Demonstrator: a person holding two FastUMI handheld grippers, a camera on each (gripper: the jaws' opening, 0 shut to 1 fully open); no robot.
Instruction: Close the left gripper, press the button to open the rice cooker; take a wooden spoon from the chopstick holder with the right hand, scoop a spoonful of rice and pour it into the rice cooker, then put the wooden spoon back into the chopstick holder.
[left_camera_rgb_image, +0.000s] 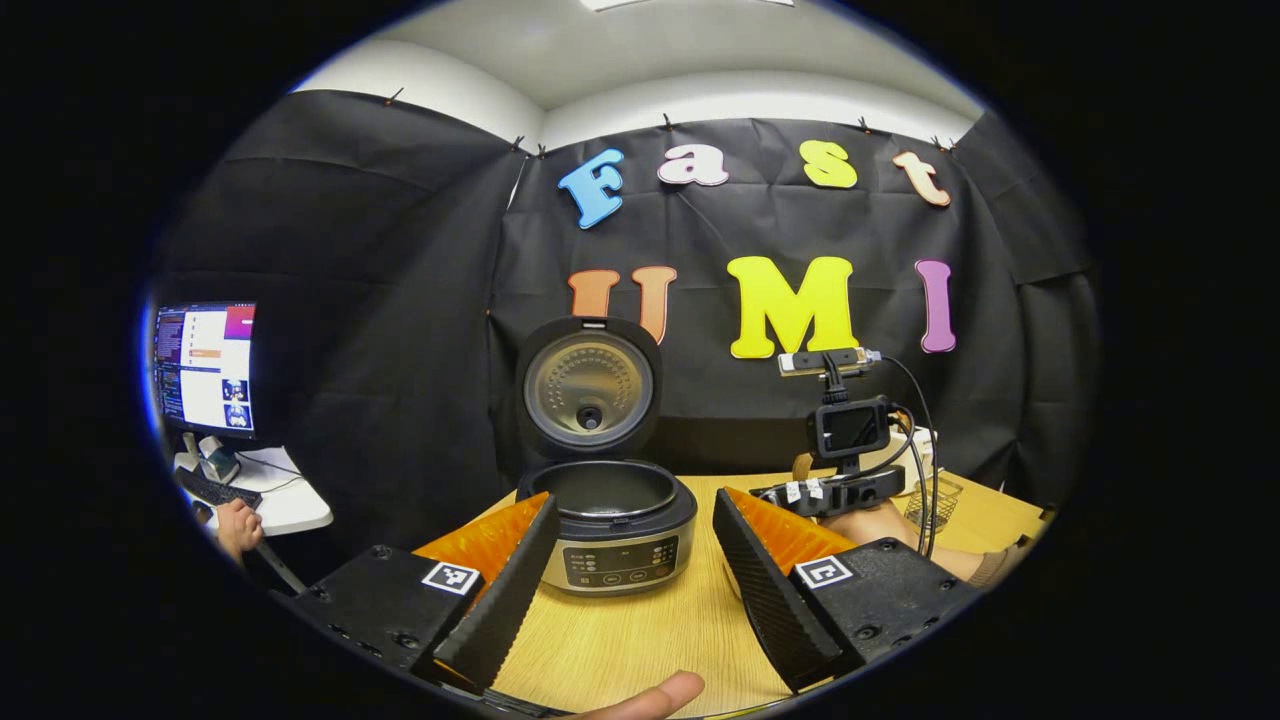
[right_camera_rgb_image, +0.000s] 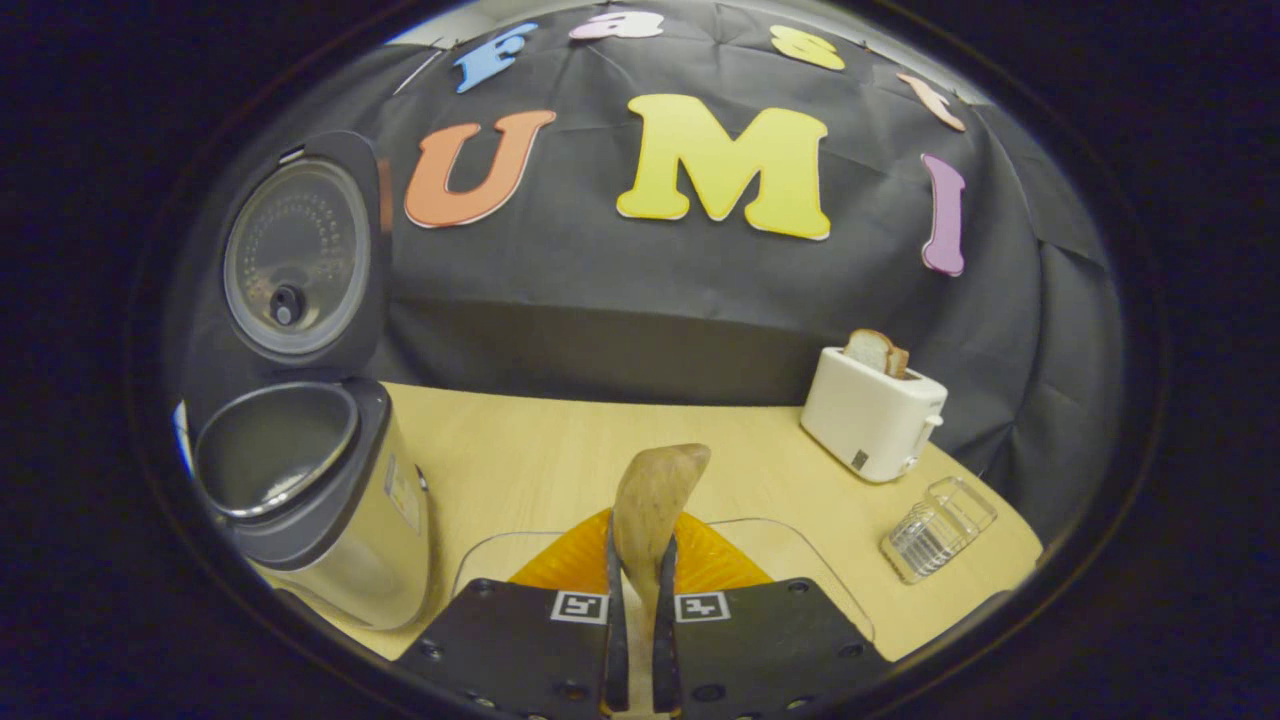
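Left gripper view: the left hand-held gripper (left_camera_rgb_image: 630, 560) is spread wide, its two fingers apart and gripping nothing. Between them, farther along the wooden worktop (left_camera_rgb_image: 650, 640), stands the rice cooker (left_camera_rgb_image: 612, 530) with its lid (left_camera_rgb_image: 590, 385) raised upright behind the pot, whose inside shows dark. To the right of the rice cooker the right hand-held gripper (left_camera_rgb_image: 800, 495) shows farther off, carrying a small camera unit with cables, held by a hand (left_camera_rgb_image: 880, 525). Just right of that hand a wire basket (left_camera_rgb_image: 932, 500) rests on the worktop. Far left of the rice cooker, off the worktop, a lit monitor (left_camera_rgb_image: 205, 365) stands on a white side desk (left_camera_rgb_image: 285, 505), and another hand rests at its edge. A fingertip (left_camera_rgb_image: 650, 695) shows at the bottom edge, in front of the rice cooker.

Right gripper view: the right hand-held gripper (right_camera_rgb_image: 640, 600) is clenched on the wooden spoon (right_camera_rgb_image: 655, 500); both fingers press against its handle, and the bowl of the spoon rises above the fingertips. The rice cooker (right_camera_rgb_image: 310, 500) stands to the left of the spoon, lid (right_camera_rgb_image: 295, 250) open; whether rice lies inside cannot be told. Beneath the gripper lies a clear container (right_camera_rgb_image: 800, 560) on the worktop (right_camera_rgb_image: 530, 450). Right of the spoon, near the booth wall, a white toaster (right_camera_rgb_image: 870, 415) holds a slice of bread (right_camera_rgb_image: 875, 352). In front of the toaster lies a clear ribbed holder (right_camera_rgb_image: 935, 530).
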